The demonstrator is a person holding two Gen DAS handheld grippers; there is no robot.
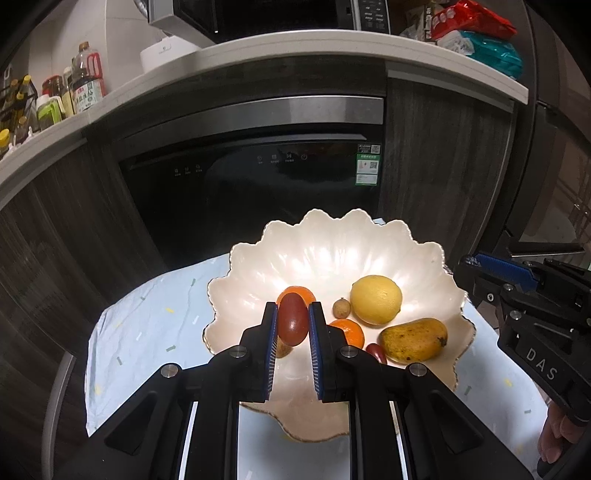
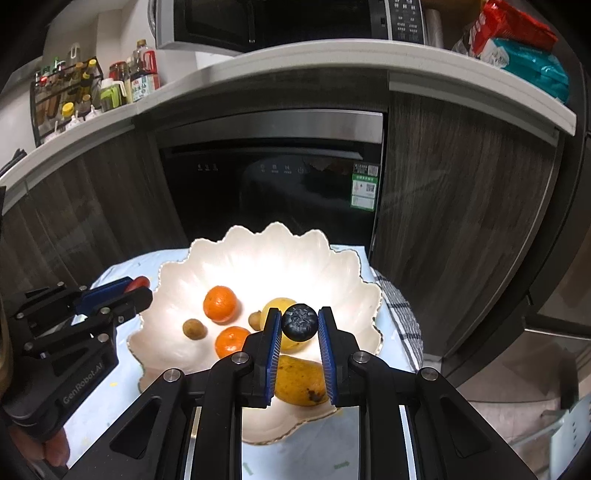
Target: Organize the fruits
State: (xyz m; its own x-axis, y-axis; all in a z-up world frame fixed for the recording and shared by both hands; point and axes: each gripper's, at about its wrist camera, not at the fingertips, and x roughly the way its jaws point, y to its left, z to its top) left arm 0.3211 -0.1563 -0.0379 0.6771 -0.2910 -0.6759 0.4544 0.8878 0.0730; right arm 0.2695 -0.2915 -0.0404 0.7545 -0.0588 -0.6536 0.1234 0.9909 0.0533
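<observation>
A white scalloped bowl sits on a pale blue cloth. In it lie a lemon, a mango, two mandarins, two small brown fruits and a small red fruit. My left gripper is shut on a red oval fruit above the bowl's near side. My right gripper is shut on a dark blueberry above the bowl, over the mango.
The cloth covers a small table in front of a black built-in dishwasher. A checked towel lies at the bowl's right. A counter above carries bottles, a microwave and packets.
</observation>
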